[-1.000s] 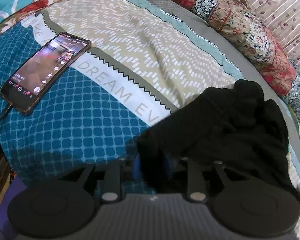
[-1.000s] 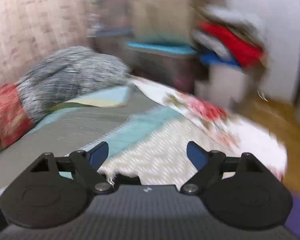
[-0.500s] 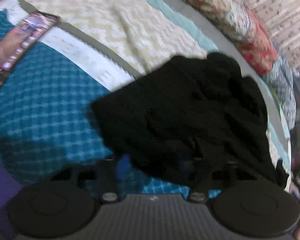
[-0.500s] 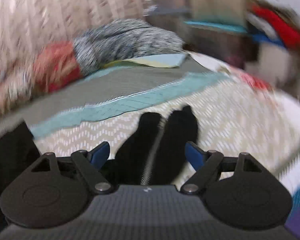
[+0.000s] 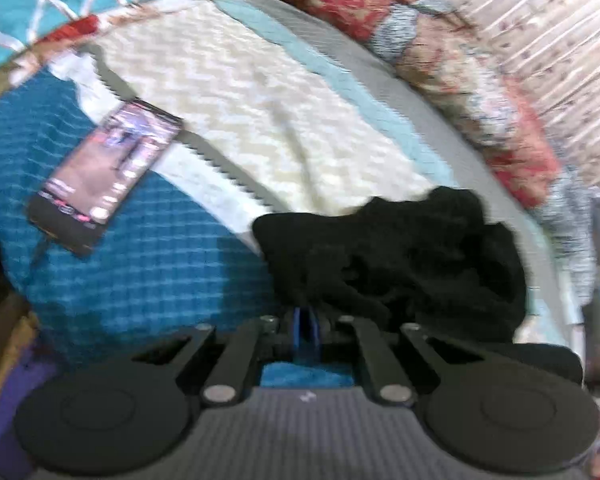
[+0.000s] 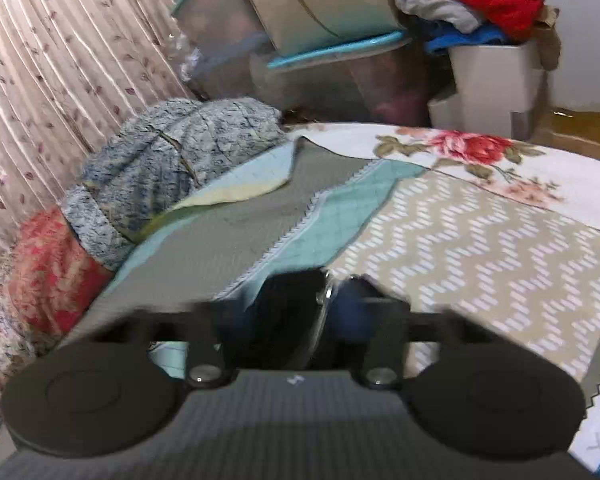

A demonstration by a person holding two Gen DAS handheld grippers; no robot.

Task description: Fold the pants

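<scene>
Black pants (image 5: 400, 260) lie crumpled on the patterned bedspread (image 5: 260, 92). In the left wrist view my left gripper (image 5: 305, 332) sits at their near edge, its blue pads pressed together on the cloth's rim. The right wrist view shows two dark ends of the pants (image 6: 288, 300), with a pale strip between them. They lie between the fingers of my right gripper (image 6: 296, 314). Its jaws are closing, blurred by motion, and still stand apart from the cloth. Most of the pants is hidden in that view.
A lit phone (image 5: 104, 176) with a cable lies on the blue part of the bedspread, left of the pants. Floral bolsters (image 5: 480, 80) line the curtained wall. A blue-grey quilt roll (image 6: 172, 168) lies at the bed's far end, with bins and piled clothes (image 6: 480, 4) behind.
My left gripper's pads have come together on the pants' near edge and lifted slightly. My right gripper swung down over the pant ends, and its jaws narrowed around them.
</scene>
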